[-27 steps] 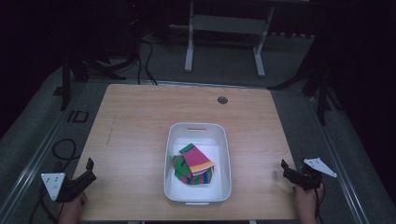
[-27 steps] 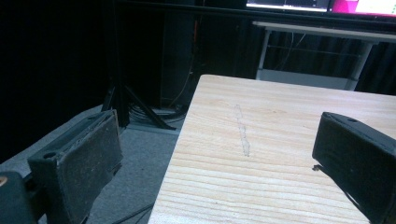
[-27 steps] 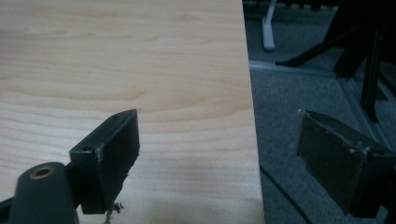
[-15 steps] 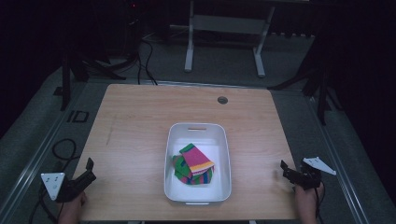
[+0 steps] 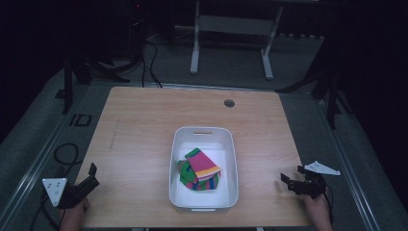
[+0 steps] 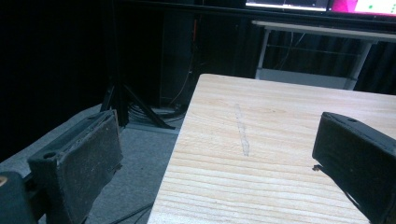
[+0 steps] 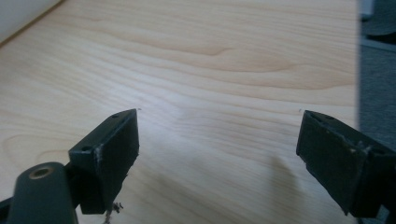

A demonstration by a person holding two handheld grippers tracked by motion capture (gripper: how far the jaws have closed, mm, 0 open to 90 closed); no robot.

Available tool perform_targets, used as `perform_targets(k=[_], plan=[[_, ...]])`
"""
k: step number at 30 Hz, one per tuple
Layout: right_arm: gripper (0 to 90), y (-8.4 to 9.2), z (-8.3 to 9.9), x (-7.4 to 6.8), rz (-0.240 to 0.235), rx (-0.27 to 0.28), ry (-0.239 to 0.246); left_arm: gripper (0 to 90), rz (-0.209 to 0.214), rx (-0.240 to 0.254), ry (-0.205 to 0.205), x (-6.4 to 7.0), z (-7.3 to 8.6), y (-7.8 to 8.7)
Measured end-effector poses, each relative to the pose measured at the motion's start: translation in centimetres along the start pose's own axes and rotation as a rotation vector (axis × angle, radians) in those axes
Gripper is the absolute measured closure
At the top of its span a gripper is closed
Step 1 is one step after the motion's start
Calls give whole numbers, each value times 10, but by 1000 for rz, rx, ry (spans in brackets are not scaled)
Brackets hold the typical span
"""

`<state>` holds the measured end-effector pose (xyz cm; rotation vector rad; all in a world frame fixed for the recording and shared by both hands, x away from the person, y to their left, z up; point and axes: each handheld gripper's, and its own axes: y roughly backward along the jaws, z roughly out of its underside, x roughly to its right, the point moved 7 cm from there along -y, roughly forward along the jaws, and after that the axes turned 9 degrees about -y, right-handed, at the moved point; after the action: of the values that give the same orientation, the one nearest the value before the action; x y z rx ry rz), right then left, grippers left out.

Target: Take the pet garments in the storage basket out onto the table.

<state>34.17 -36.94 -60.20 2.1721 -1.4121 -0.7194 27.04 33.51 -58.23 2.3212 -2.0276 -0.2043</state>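
— As seen from above: a pale wooden table (image 5: 144, 144), biggest by far, ringed by grey carpet (image 5: 43, 130) and darkness. Anything on it?

— Holds a white plastic tub (image 5: 234, 159), set slightly right of centre and toward the near edge, long side running near to far, slot handle at the far end.

— And inside?

— Folded striped cloths (image 5: 199, 168), bunched in the tub's near half: pink with a yellow and white band on top, green and blue beneath. Cannot tell how many pieces.

— Next down, the tools?

— Left gripper (image 5: 94, 174) at the near left corner, just off the table's left edge, pointing far and right. Grey three-cornered plate behind it, left hand (image 5: 74, 219) coming in from the bottom. Jaws spread wide, holding nothing. In its own view, straddling the table's left edge: one jaw over carpet, the other over wood.

— Same on the other side?

— Much the same. Right gripper (image 5: 291, 174) over the near right corner, aimed left toward the tub, well apart from it, gripped by the right hand (image 5: 317, 211). Jaws wide apart too, empty. Bare wood grain between them in its own view, with a sliver of the tub's white wall at upper left.

— Anything smaller?

— Small round grommet (image 5: 229, 103) near the far edge, right of centre. Also a faint pale streak (image 6: 242, 135) on the wood, left side, running near to far.
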Motion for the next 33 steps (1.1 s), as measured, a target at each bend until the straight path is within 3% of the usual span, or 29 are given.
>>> perform_targets(k=[1, 3, 9, 16, 19, 24, 33], plan=[[130, 0, 0, 0, 0, 0, 0, 18, 0, 0, 0, 0, 0, 0], [131, -3, 0, -10, -80, -39, 8, 18, 1, 1, -1, 0, 0, 0], [131, -8, -1, -30, -172, -100, 81, 19, 2, 2, -1, 0, 0, 0], [131, -11, -7, -49, -283, -143, 99, 18, 3, 0, 0, 0, 0, 0], [131, -7, -14, -64, -361, -144, 129, 18, 3, -1, -3, 0, 0, 0], [131, -4, -21, -90, -448, -182, 186, 18, 4, 1, -4, 0, 0, 0], [131, 3, -44, -125, -524, -198, 265, 18, 8, 2, 0, 0, 0, 0]])
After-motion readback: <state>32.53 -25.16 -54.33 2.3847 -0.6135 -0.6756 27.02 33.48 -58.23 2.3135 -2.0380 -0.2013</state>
